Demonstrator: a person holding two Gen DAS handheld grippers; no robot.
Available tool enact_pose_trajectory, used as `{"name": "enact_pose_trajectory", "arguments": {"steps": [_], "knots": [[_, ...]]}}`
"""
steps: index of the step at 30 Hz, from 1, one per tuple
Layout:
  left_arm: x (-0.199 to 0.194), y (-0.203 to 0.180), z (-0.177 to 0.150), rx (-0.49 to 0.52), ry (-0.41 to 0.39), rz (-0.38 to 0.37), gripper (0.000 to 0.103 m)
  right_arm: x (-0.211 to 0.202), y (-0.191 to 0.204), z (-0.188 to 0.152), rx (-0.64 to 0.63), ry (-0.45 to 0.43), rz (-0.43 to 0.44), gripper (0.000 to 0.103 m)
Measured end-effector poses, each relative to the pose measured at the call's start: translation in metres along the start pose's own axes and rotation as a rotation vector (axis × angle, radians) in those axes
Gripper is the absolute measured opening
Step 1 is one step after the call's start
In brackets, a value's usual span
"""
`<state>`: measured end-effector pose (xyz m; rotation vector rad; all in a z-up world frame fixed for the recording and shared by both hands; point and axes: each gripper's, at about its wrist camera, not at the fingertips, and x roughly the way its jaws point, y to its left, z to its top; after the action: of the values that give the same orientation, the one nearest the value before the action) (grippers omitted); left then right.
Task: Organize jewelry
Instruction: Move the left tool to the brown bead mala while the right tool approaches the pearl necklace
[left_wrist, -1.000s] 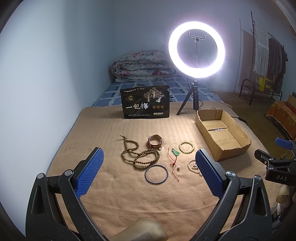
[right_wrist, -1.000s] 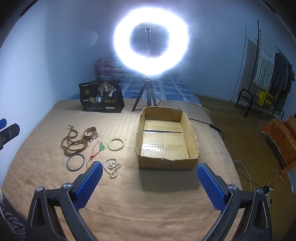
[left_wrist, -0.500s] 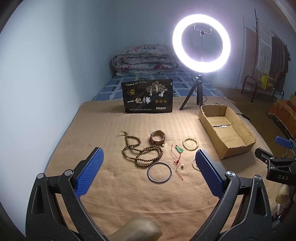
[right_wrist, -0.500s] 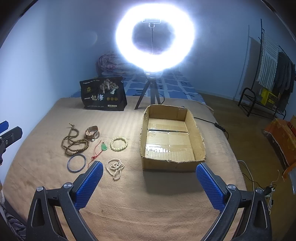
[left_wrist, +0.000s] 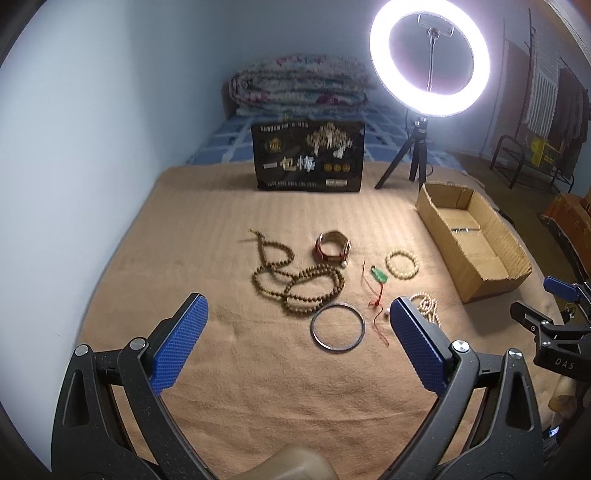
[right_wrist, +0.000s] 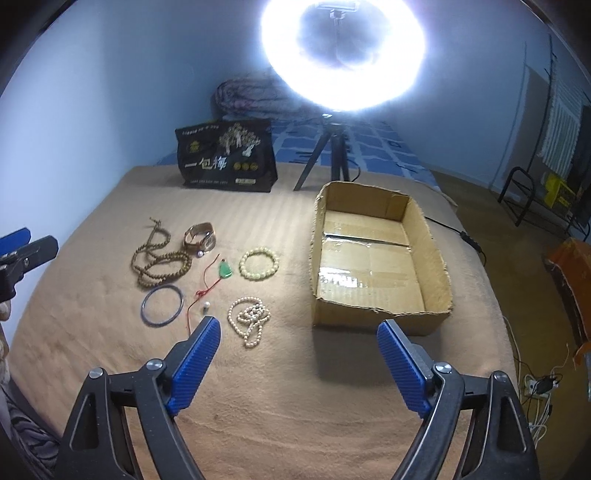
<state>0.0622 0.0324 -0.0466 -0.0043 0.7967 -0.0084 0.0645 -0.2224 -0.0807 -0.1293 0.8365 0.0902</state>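
Both the left gripper (left_wrist: 297, 345) and the right gripper (right_wrist: 297, 363) are held with jaws apart, empty; jewelry is spread left of the cardboard box (right_wrist: 376, 254).

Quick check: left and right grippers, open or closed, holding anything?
Left gripper: open, holding nothing.
Right gripper: open, holding nothing.

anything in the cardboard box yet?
No jewelry shows in the cardboard box: the right wrist view shows a bare taped floor with glare. The near wall hides a strip of floor just behind it. All jewelry shows left of it on the blanket.
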Motion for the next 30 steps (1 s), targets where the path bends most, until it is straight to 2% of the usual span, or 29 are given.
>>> {"name": "enact_pose_trajectory", "arguments": {"steps": [6,12,17,22,24,30], "knots": [[0.022,0.015,0.001,-0.043,0.089,-0.041,0.086,0.018,0.007,0.000,-0.015,0.038,0.046,0.088],[0.042,0.025,0.008,-0.063,0.139,-0.076,0.086,0.031,0.010,0.009,-0.008,0.074,0.085,0.088],[0.060,0.036,0.020,-0.072,0.175,-0.075,0.086,0.046,0.016,0.015,-0.012,0.110,0.115,0.088],[0.083,0.043,0.032,-0.033,0.178,-0.028,0.086,0.062,0.021,0.016,-0.015,0.151,0.133,0.083],[0.099,0.050,0.034,-0.053,0.208,-0.026,0.086,0.069,0.022,0.016,-0.006,0.171,0.145,0.082],[0.144,0.075,0.036,-0.135,0.289,-0.086,0.086,0.087,0.025,0.016,0.004,0.214,0.167,0.076]]}}
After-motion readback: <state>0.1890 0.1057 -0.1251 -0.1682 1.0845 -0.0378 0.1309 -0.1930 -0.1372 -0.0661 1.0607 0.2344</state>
